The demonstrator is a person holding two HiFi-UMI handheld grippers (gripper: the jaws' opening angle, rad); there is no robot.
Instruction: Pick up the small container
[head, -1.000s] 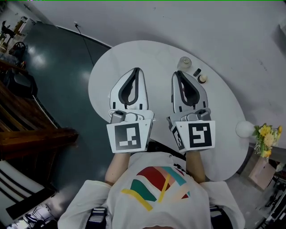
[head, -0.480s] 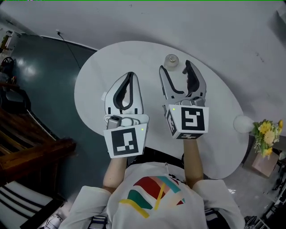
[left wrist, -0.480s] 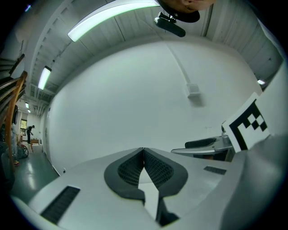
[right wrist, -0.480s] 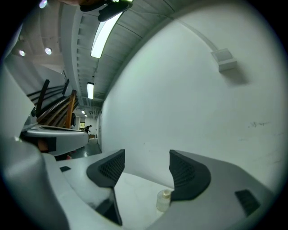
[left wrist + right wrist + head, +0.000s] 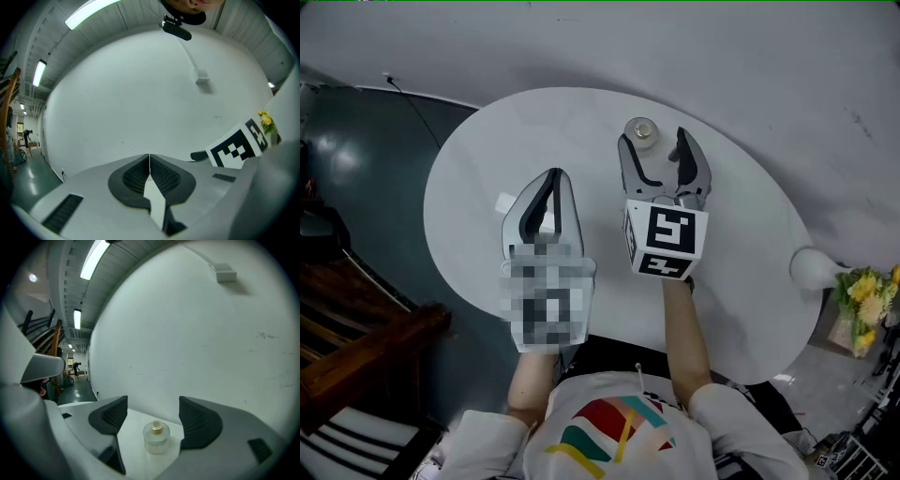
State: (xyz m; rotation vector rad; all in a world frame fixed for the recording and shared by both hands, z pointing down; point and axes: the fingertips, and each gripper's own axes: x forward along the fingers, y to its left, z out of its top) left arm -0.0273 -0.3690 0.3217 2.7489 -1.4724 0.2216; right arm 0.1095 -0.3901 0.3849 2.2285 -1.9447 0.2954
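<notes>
The small container (image 5: 639, 133) is a clear squat jar with a pale gold neck, standing upright near the far edge of the white round table (image 5: 469, 187). In the right gripper view the small container (image 5: 155, 438) stands a little beyond the pads, centred on the gap. My right gripper (image 5: 657, 142) is over the table just short of it, jaws opening and wide apart, nothing between them. My left gripper (image 5: 550, 178) hovers at the table's left middle, jaws shut and empty; the left gripper view shows the left gripper (image 5: 149, 161) with its pads pressed together.
A white wall (image 5: 197, 324) runs right behind the table's far edge. A small white scrap (image 5: 505, 203) lies left of the left gripper. A white globe (image 5: 811, 267) and yellow flowers (image 5: 867, 291) stand off the table at the right. Dark floor (image 5: 366, 169) lies to the left.
The right gripper's jaws went from shut to wide open, and it moved forward toward the jar. The two small dark items beside the jar no longer show. The left gripper stayed shut.
</notes>
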